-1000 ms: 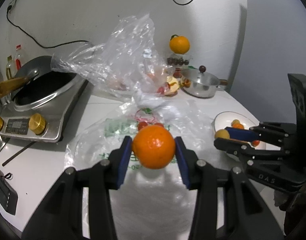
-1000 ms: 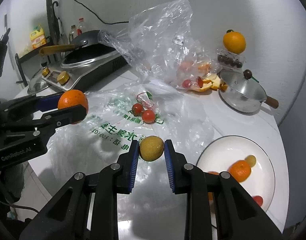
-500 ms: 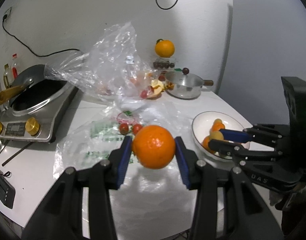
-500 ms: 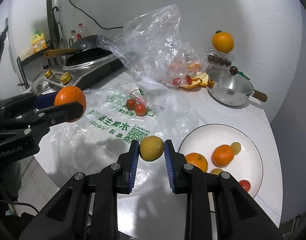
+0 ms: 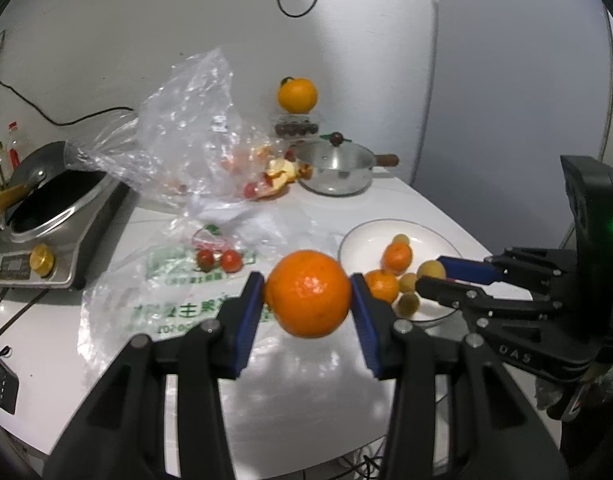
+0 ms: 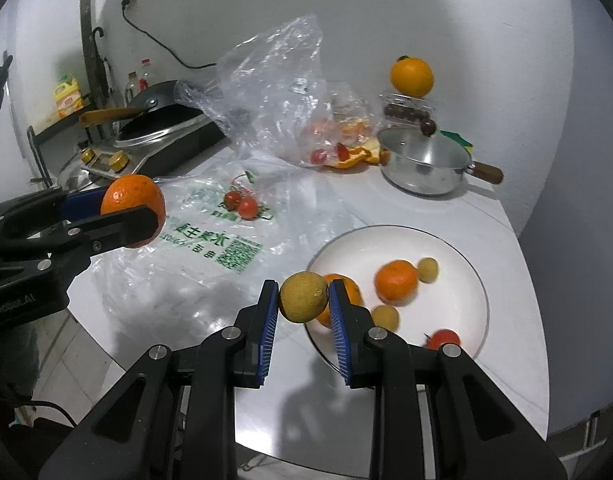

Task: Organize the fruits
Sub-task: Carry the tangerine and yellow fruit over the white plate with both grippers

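Observation:
My left gripper (image 5: 307, 294) is shut on a large orange (image 5: 309, 293), held in the air above the flat plastic bag (image 5: 166, 280). My right gripper (image 6: 303, 297) is shut on a small yellow-green fruit (image 6: 304, 297), hanging over the near left rim of the white plate (image 6: 462, 264). Several small oranges and yellow fruits lie on that plate, among them an orange (image 6: 396, 282) and a red tomato (image 6: 443, 339). Two red tomatoes (image 6: 242, 203) rest on the flat bag. In the left wrist view the right gripper (image 5: 430, 272) reaches in over the plate (image 5: 370, 236).
A crumpled clear bag (image 6: 282, 92) with fruit peel stands at the back. A lidded steel pot (image 6: 424, 164) sits at the back right, an orange (image 6: 411, 77) on a clear box behind it. A wok on a cooker (image 5: 46, 208) fills the left. The table edge runs near me.
Both grippers have moved sideways together toward the plate, each keeping its fruit. The plate now lies closer and more central in both views.

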Demonstrator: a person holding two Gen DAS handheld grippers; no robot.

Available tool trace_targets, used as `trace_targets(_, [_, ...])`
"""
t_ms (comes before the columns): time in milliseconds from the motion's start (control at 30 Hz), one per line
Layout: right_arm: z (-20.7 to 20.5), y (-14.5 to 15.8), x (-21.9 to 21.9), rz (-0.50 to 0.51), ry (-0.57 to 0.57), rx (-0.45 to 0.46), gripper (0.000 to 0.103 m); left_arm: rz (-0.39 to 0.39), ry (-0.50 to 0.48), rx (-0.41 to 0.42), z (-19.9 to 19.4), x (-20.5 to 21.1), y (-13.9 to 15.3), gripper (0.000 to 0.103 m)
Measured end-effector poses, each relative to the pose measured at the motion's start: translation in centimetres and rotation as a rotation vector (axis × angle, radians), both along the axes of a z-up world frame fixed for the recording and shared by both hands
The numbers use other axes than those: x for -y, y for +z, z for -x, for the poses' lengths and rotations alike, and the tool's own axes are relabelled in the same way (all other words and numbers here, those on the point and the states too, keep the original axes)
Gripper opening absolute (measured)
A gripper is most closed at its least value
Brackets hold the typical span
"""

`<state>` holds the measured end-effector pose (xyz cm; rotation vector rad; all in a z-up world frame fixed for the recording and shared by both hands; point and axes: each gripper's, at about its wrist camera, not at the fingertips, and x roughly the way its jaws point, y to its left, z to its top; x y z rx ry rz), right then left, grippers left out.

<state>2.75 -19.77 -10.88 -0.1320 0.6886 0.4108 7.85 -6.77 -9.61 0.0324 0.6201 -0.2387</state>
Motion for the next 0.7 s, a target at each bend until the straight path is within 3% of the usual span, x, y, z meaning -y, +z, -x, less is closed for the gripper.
trace_targets(700, [0.7, -1.3, 7.7, -0.033, -0.111, -0.022, 0.028, -0.029, -0.112, -0.047, -1.0, 7.1, -1.5, 0.044])
